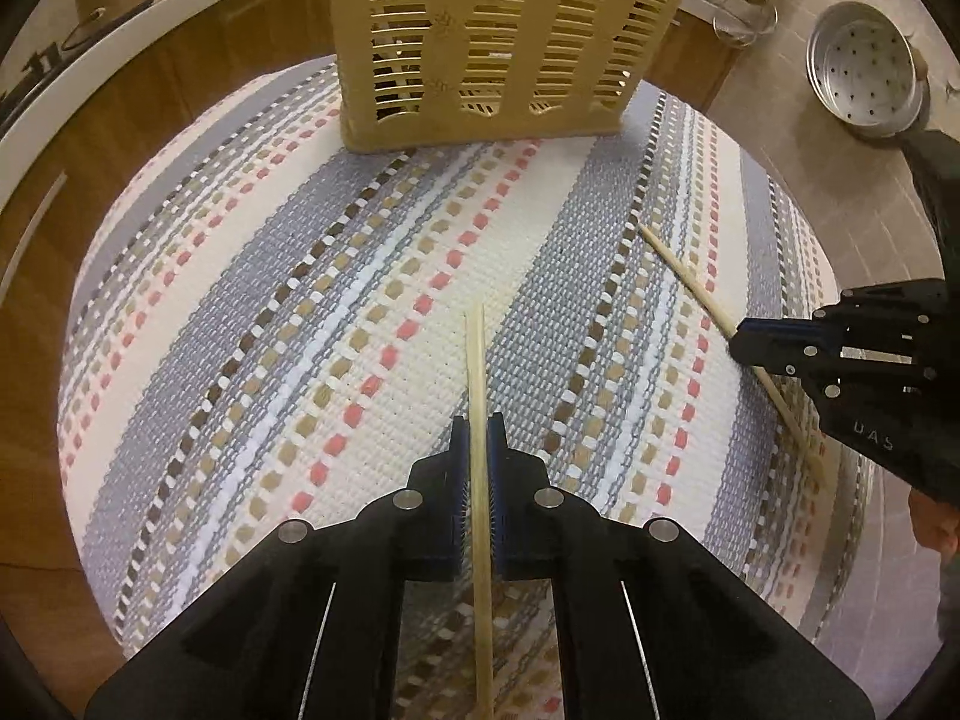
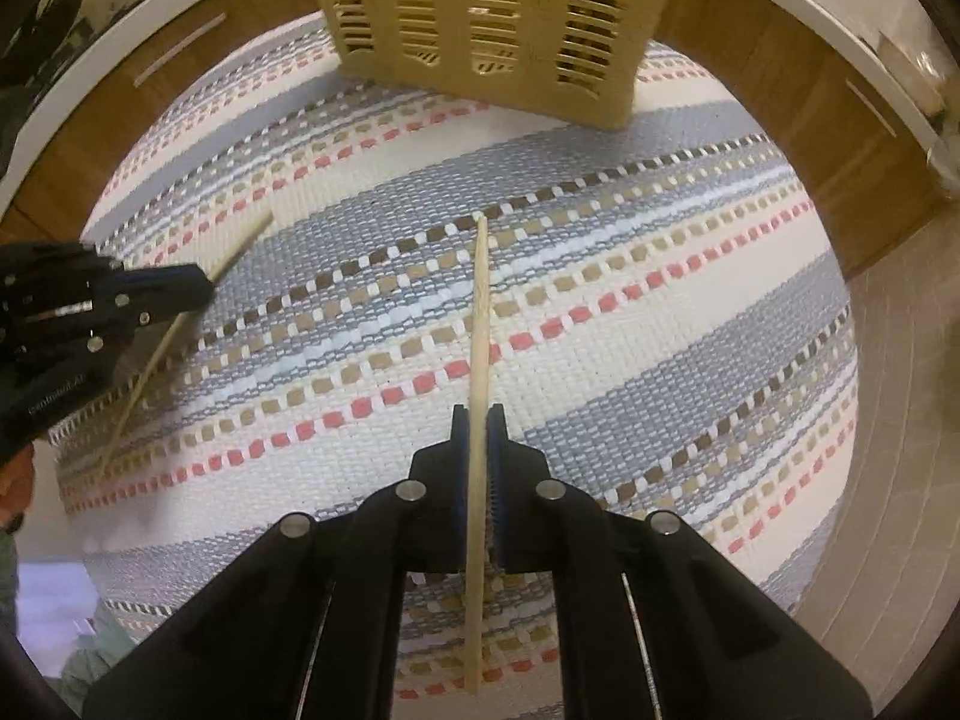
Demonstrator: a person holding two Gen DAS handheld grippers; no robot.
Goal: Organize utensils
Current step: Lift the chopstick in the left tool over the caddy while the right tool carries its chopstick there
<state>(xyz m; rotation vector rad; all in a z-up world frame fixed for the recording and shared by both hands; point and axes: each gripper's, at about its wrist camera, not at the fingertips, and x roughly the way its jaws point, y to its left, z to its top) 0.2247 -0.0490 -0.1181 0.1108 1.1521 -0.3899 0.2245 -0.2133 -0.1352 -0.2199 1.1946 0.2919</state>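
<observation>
Left wrist view: a striped woven mat covers the round table, and a tan slotted plastic basket stands upright at its far edge, wooden cabinet fronts curving behind it. Far right, a perforated metal steamer pan leans off the table, with a glass jar beside it. Nothing lies between my grippers and the basket but bare mat.

My left gripper is clamped on a pale wooden chopstick, its blue pads pressed against both sides; the stick runs straight forward past the fingertips and back under the black frame, its tip pointing toward the basket. At the right edge of the same view, my right gripper is closed on the second chopstick, which slants across the mat's right side.

Right wrist view: the right gripper pinches that second chopstick between its pads, the tip reaching over a brown-and-white dashed stripe on the mat. The basket stands far ahead, well apart from the tip. The left gripper shows at left, its chopstick angled across it.

Both sticks are plain, slender, light wood.
</observation>
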